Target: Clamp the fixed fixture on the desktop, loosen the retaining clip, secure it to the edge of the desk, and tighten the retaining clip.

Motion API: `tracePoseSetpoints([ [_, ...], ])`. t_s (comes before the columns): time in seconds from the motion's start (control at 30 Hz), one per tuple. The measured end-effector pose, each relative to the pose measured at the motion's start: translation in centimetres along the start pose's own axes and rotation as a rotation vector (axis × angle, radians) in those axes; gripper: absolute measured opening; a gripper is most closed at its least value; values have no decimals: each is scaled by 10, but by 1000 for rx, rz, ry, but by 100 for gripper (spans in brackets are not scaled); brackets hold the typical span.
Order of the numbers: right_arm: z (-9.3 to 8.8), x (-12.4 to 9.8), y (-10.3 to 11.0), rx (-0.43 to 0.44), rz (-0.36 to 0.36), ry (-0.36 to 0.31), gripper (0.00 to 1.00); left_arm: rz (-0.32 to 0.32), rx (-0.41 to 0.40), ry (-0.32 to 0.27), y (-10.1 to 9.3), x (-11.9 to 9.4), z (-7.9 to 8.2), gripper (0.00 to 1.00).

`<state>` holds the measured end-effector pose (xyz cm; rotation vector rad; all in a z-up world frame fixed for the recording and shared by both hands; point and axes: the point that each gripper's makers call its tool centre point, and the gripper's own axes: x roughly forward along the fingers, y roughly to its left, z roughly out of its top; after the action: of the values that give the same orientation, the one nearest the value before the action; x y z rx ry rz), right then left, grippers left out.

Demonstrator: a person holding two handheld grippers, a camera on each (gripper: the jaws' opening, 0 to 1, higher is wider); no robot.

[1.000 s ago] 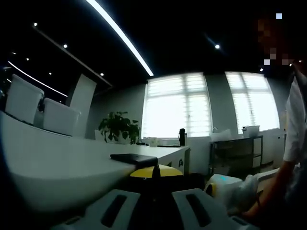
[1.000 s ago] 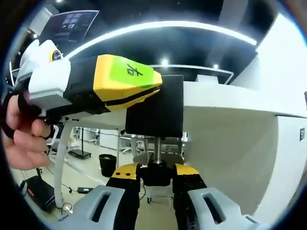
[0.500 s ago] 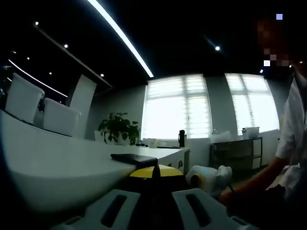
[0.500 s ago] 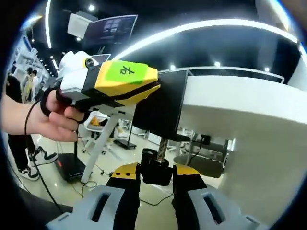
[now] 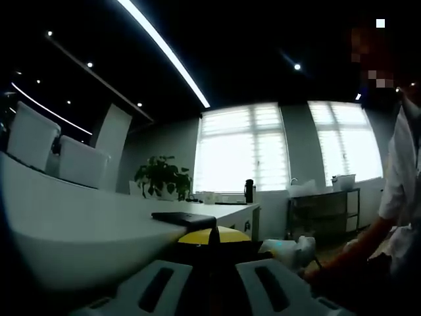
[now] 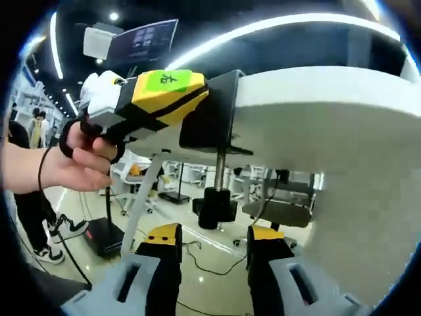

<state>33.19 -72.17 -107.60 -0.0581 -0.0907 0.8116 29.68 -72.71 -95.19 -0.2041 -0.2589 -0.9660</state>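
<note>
The black clamp fixture (image 6: 214, 122) sits on the edge of the white desk (image 6: 329, 118), its threaded screw and round black knob (image 6: 215, 207) hanging below. In the right gripper view, the yellow and white left gripper (image 6: 197, 100), held by a hand (image 6: 79, 158), is shut on the clamp's upper body. My right gripper (image 6: 215, 240) stands open just under the knob, its yellow tips apart and not touching it. In the left gripper view, the left gripper (image 5: 214, 240) is closed on the dark fixture, whose top plate (image 5: 183, 218) lies on the desk (image 5: 79, 224). The right gripper's white body (image 5: 289, 250) shows low right.
White chairs (image 5: 33, 135) line the desk's far side, with a potted plant (image 5: 163, 174) and a shelf trolley (image 5: 325, 207) by the bright windows. Under the desk are a slanted desk leg (image 6: 141, 204), floor cables and a standing person's shoes (image 6: 62, 230).
The right gripper has let go of the screw knob, opened and dropped slightly below it. The left gripper stays shut on the clamp.
</note>
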Motion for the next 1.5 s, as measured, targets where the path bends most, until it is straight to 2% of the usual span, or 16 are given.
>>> tracePoseSetpoints([
  [0.03, -3, -5, 2, -15, -26, 9, 39, -1, -1, -1, 0, 0, 0, 2],
  [0.1, 4, -15, 5, -67, -90, -6, 39, -1, 0, 0, 0, 0, 0, 2],
  [0.2, 20, -26, 3, -56, -186, -52, 39, 1, -1, -2, 0, 0, 0, 2],
  [0.3, 39, -32, -1, -10, -294, -85, 39, 1, -7, 0, 0, 0, 0, 2],
  [0.37, 47, -32, 1, -7, -326, -92, 39, 2, -6, 3, 0, 0, 0, 2],
  [0.43, 62, -33, -6, -45, -388, -166, 37, 4, -1, 5, 0, 1, -1, 2],
  [0.47, 63, -32, -9, -49, -408, -174, 37, 5, 2, 6, 0, 1, -1, 2],
  [0.57, 48, -21, -10, 19, -405, -115, 37, 6, 1, 5, 1, 1, -1, 2],
  [0.73, 37, -6, -6, -8, -414, -73, 37, 3, -9, 2, 1, 1, 0, 2],
  [0.97, 36, 11, -3, -2, -424, -64, 40, 5, -2, 6, 1, 1, 0, 2],
  [1.13, 30, 12, -18, -21, -473, -35, 27, 5, -2, 7, 1, 1, 0, 2],
  [1.3, 27, 13, -17, 34, -437, -38, 27, 4, -3, 7, 1, 1, 0, 2],
  [1.43, 27, 14, -17, 22, -397, -46, 26, 2, -4, 4, 1, 0, 0, 2],
  [1.5, 27, 16, -16, 10, -352, -51, 26, 2, -2, 3, 1, 0, 0, 2],
])
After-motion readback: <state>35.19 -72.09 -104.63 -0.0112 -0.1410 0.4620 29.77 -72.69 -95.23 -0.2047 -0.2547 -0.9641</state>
